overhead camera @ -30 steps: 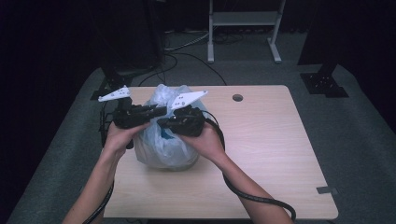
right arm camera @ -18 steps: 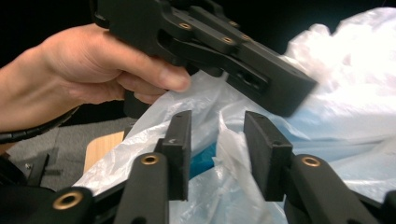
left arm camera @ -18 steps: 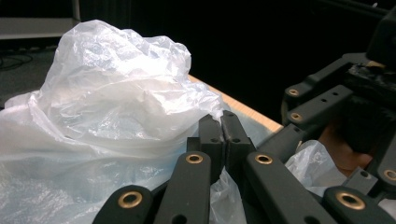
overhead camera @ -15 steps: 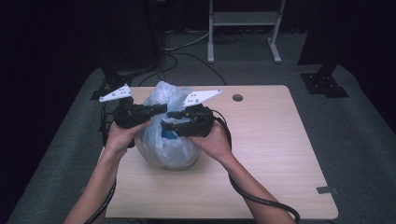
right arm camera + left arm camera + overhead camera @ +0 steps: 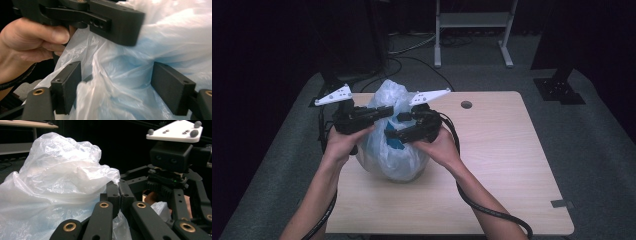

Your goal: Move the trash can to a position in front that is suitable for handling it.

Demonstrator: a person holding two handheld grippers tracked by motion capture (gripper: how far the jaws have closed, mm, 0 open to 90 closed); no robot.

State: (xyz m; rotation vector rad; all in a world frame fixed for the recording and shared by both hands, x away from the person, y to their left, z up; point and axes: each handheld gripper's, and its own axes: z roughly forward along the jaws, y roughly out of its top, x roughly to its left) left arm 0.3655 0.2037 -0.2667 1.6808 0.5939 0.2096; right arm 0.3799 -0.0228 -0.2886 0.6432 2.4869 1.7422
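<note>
— What stood on the left?
— The left claw (image 5: 384, 111), clamped on a fold of the plastic bag (image 5: 394, 150) near the bag's top.
— And the bag?
— It sat on the left half of the pale wooden desk (image 5: 502, 160), which stood on grey carpet (image 5: 592, 130) in a dark room.
— Further right?
— The right claw (image 5: 115, 87) had just been opening, its pads apart with bag film between them. A metal stand (image 5: 472, 30) rose behind.

bag (image 5: 394, 150) on table (image 5: 512, 165), tools (image 5: 384, 114) flanking
</note>
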